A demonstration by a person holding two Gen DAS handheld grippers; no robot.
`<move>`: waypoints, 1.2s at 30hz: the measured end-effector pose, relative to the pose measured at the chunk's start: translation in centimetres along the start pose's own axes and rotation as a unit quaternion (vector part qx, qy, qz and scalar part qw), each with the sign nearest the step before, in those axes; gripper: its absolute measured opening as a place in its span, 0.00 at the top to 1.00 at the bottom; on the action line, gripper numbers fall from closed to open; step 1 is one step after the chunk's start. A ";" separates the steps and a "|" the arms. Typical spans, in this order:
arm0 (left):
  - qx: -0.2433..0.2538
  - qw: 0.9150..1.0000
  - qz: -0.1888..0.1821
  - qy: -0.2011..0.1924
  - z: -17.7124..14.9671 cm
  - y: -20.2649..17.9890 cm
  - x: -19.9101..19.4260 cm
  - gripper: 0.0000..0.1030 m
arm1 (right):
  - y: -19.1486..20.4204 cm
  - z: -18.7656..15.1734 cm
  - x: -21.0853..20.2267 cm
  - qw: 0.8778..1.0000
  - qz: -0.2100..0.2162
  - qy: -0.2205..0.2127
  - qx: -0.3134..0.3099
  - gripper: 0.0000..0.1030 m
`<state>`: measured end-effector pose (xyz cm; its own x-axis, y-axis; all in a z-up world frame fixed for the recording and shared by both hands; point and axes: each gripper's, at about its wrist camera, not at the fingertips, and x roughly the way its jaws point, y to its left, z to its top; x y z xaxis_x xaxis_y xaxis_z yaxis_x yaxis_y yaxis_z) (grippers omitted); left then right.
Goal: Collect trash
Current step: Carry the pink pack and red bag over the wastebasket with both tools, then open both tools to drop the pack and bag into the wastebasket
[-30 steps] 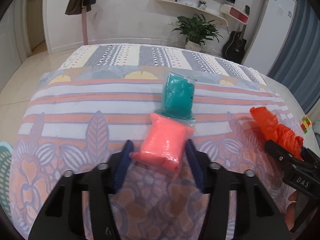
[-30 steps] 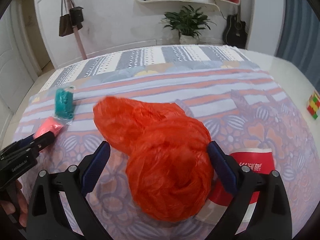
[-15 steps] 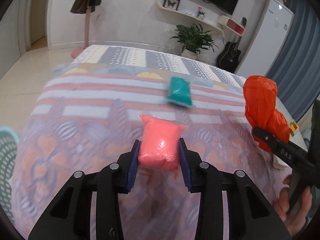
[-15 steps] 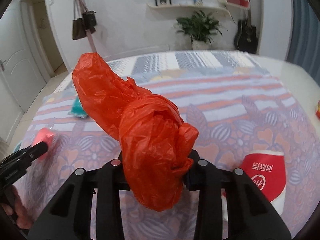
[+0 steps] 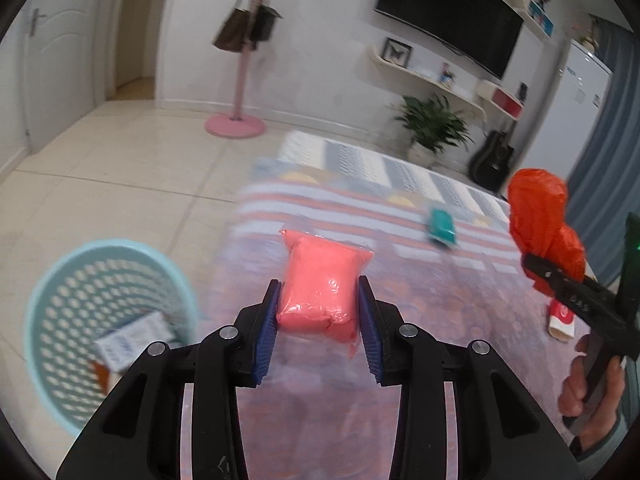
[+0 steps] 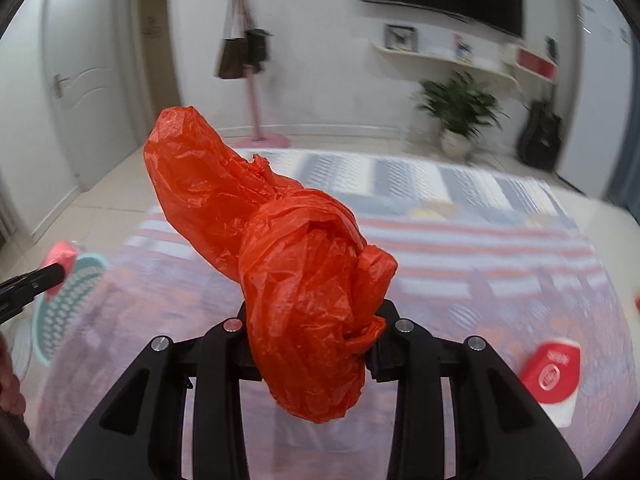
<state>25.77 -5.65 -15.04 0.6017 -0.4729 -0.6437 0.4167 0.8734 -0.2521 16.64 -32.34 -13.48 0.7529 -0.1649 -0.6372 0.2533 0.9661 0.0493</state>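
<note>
My left gripper (image 5: 318, 320) is shut on a pink plastic packet (image 5: 322, 280) and holds it in the air above the patterned table's left end. My right gripper (image 6: 312, 344) is shut on a crumpled orange plastic bag (image 6: 280, 248), lifted above the table; it also shows at the right of the left wrist view (image 5: 540, 216). A light blue perforated waste basket (image 5: 64, 280) stands on the floor to the left and holds a box. A teal packet (image 5: 442, 228) lies on the table further back. A red and white paper cup (image 6: 554, 376) lies on its side at the right.
The table wears a striped and leaf-patterned cloth (image 5: 360, 208). A pink coat stand (image 5: 240, 80) with bags, a potted plant (image 5: 432, 128) and a guitar (image 5: 494, 156) stand by the far wall. The tiled floor (image 5: 100, 168) spreads to the left.
Both grippers have risen and swung left with their loads. The blue basket has come into the left wrist view. The teal packet now lies farther right and back.
</note>
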 end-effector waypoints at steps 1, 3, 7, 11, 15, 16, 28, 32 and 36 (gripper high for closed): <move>-0.004 1.000 0.009 -0.004 0.2 1.1 -0.7 0.66 | 1.2 0.4 0.0 1.000 0.010 0.001 -0.007 0.70; -0.020 0.999 0.031 -0.017 0.5 3.5 -2.3 0.66 | 3.3 0.9 0.1 0.999 0.027 0.005 -0.016 0.70; -0.084 0.995 0.045 -0.038 1.0 8.5 -4.5 0.66 | 9.2 1.7 0.4 0.996 0.059 0.010 -0.062 0.70; -0.120 0.988 0.082 -0.047 1.1 13.0 -5.9 0.66 | 13.9 2.1 0.7 0.990 0.102 0.037 -0.088 0.70; -0.164 0.982 0.094 -0.027 0.1 16.9 -5.7 0.66 | 18.8 1.8 1.5 0.982 0.115 0.062 -0.133 0.70; -0.169 0.980 0.101 -0.022 -0.1 17.6 -5.5 0.66 | 19.8 1.6 1.5 0.981 0.116 0.064 -0.143 0.70; -0.229 0.963 0.141 0.026 -2.3 22.4 -4.4 0.65 | 31.9 -1.0 6.2 0.959 0.129 0.126 -0.220 0.69; -0.235 0.961 0.145 0.022 -2.3 23.0 -4.8 0.64 | 33.5 -2.0 7.6 0.954 0.126 0.152 -0.227 0.62; -0.244 0.960 0.140 0.009 -2.0 23.4 -5.2 0.60 | 34.1 -2.8 8.6 0.951 0.138 0.161 -0.226 0.46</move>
<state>31.00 17.53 -19.04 0.6296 -0.2140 -0.7469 -0.1300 0.9187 -0.3729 30.05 -0.31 -19.48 0.5094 0.1071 -0.8539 -0.2689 0.9623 -0.0397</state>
